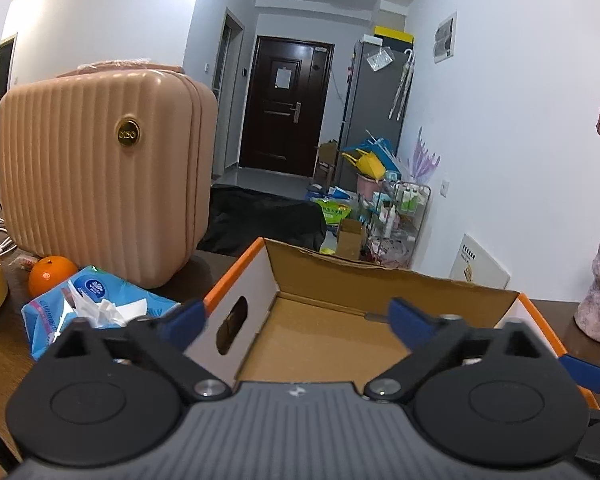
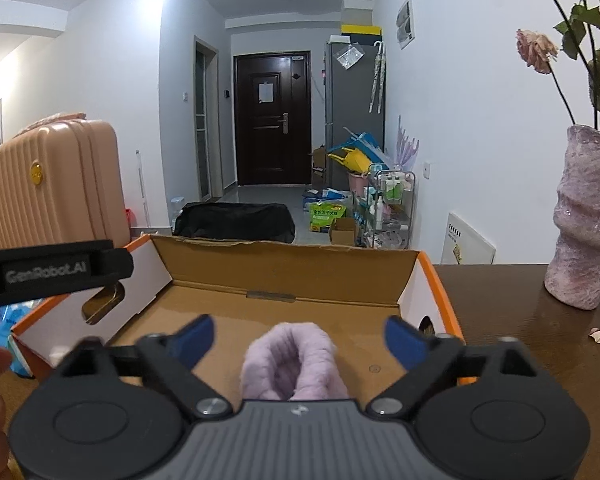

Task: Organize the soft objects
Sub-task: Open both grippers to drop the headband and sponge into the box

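Both tongs spread wide: right tongs point(image 2: 299, 332) straddle the lilac fuzzy bundle point(image 2: 294, 364), untouched, lying in the cardboard box point(image 2: 284, 268); left tongs point(image 1: 296, 316) (nothing between them) over that box.

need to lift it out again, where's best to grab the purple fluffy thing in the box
Grip the fluffy roll across its two rounded lobes, coming from above and the near side, where the open right gripper already straddles it. It lies folded on the box floor, clear of the walls. The lobes bulge sideways, so the fingers can likely squeeze them together.
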`<state>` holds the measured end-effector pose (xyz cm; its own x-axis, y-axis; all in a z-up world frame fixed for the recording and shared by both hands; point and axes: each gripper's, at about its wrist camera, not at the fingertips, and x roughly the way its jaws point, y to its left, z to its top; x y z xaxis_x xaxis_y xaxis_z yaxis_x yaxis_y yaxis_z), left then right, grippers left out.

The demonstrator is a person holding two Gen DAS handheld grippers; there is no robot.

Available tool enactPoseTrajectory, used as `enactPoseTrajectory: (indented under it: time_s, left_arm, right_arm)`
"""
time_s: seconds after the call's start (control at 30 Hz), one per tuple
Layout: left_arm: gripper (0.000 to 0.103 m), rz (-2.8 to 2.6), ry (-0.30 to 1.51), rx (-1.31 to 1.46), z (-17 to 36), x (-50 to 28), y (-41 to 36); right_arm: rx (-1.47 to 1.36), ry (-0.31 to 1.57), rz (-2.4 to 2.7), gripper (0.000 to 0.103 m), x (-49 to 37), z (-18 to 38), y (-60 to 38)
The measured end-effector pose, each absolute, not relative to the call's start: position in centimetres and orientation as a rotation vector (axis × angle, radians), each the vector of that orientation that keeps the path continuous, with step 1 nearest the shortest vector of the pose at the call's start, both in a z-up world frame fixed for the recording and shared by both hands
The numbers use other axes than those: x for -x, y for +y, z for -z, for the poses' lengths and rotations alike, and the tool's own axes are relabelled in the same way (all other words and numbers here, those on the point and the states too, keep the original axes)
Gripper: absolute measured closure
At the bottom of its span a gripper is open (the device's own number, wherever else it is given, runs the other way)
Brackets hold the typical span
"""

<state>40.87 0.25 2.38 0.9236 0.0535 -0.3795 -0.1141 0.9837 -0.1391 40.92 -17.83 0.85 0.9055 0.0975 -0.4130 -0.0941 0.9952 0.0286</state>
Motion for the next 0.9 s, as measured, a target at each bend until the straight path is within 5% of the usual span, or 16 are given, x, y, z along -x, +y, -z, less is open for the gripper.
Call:
enactPoseTrajectory:
  time_s: [0.9]
  left_arm:
    - [0.000,-0.098,0.376,0.217,-4.0,-37.2,1.9]
  right_arm:
    - [-0.039,0.367,-0.102,0.000,-36.5,-3.4,-19.2]
